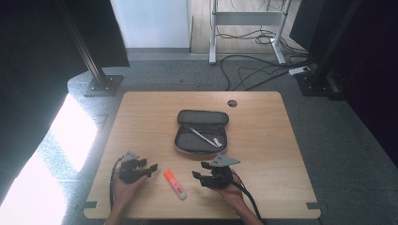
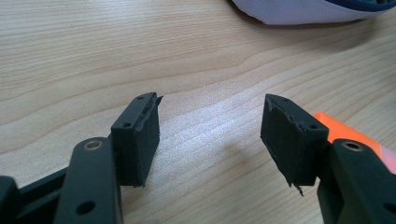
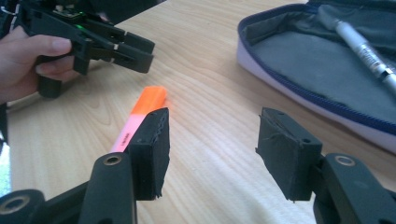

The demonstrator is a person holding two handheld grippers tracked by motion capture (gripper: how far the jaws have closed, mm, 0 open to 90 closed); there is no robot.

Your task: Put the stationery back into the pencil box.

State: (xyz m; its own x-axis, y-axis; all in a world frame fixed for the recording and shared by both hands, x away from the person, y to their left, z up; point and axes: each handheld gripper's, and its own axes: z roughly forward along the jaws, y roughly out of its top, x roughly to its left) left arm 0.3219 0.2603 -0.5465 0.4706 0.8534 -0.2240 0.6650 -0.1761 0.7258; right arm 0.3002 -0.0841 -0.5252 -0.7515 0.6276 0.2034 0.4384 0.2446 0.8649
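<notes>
An orange and pink highlighter lies on the wooden table between my two grippers. My left gripper rests low at the front left, open, with nothing between its pads; the highlighter's orange end peeks from behind its right jaw. My right gripper sits at the front right, open and empty, its pads apart. The highlighter lies just beyond its left jaw. An open grey pencil case holds a silver pen behind both grippers.
The pencil case's blue zip edge and the pen lie right of the right gripper. A round cable hole sits near the table's far edge. Black frame posts and loose cables stand on the floor beyond.
</notes>
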